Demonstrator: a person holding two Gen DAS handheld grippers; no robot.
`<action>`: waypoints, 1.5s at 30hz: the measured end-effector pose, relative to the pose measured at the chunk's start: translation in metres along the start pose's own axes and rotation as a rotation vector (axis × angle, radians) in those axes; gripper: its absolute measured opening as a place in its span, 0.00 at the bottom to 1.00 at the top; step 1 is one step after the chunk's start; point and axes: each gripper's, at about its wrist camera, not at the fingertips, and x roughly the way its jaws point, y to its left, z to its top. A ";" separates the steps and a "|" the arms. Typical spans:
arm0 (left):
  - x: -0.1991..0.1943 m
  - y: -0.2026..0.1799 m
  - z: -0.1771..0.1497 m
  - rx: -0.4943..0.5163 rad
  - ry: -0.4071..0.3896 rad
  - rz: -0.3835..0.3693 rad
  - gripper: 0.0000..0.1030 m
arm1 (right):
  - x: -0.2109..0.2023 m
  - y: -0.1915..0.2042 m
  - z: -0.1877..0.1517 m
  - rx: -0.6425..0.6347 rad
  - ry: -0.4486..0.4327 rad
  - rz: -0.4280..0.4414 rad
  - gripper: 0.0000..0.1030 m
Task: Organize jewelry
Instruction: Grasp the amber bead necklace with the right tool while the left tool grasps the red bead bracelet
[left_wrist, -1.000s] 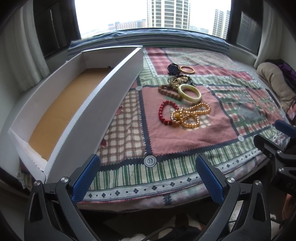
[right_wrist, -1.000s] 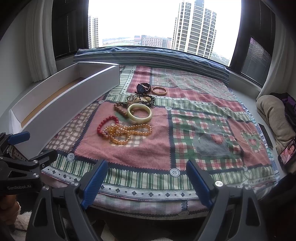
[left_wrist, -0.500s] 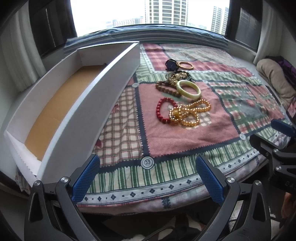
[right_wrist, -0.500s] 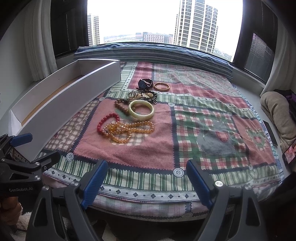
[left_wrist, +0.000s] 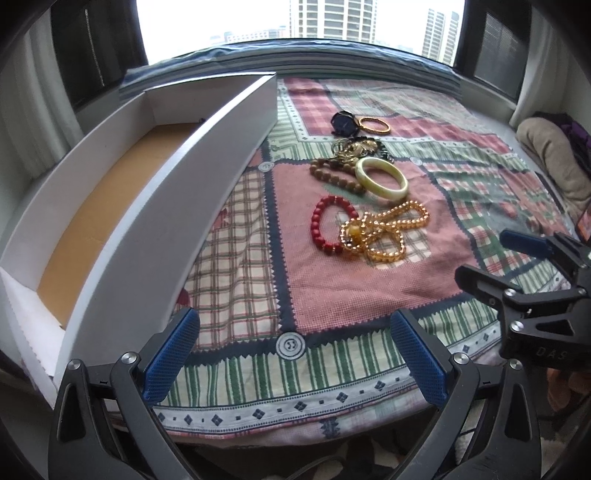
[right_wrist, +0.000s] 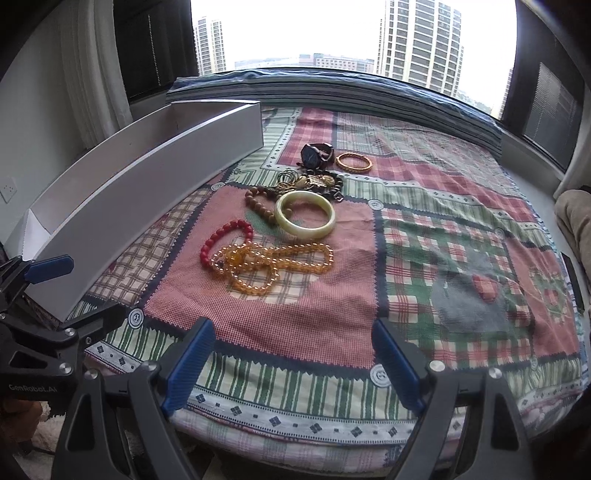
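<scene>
Patchwork quilt (left_wrist: 332, 288): red, green and cream plaid panels, spread over a bed below a wide window; carries every item listed.

Long white box (left_wrist: 177, 177): open-topped, brown cardboard floor, lies along the quilt's left side; nothing visible inside.

Left gripper (left_wrist: 291, 354): blue-padded fingers (left_wrist: 171, 354) spread wide, empty, hovering over the quilt's near edge.

Right gripper (right_wrist: 293, 365): blue-padded fingers (right_wrist: 188, 365) likewise wide apart, empty, over the near edge, to the right of the left gripper.

Jewelry, grouped mid-quilt, right of the box, well apart from both grippers:
- Amber bead necklace (left_wrist: 384, 232): looped on itself, nearest item, touching the red bracelet.
- Pale green bangle (left_wrist: 382, 179): lies flat, just behind the amber strand.
- Red bead bracelet (left_wrist: 325, 225): left of the amber strand.
- Brown wooden bead strand (left_wrist: 332, 175): left of the bangle, partly under it.
- Tangle of gold and dark pieces (left_wrist: 354, 147): behind the bangle; individual items cannot be told apart.
- Dark wristwatch (left_wrist: 343, 123): farther back.
- Thin orange bangle (left_wrist: 373, 124): just right of the watch.
</scene>
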 end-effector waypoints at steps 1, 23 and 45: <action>0.002 0.001 0.000 -0.004 0.005 0.001 1.00 | 0.009 0.000 0.004 -0.009 0.014 0.022 0.86; 0.040 0.017 0.013 -0.063 0.087 0.030 0.99 | 0.118 0.017 0.045 -0.538 0.120 0.302 0.61; 0.082 -0.034 0.056 0.134 0.073 -0.059 0.99 | 0.061 -0.083 0.025 -0.009 0.076 0.179 0.14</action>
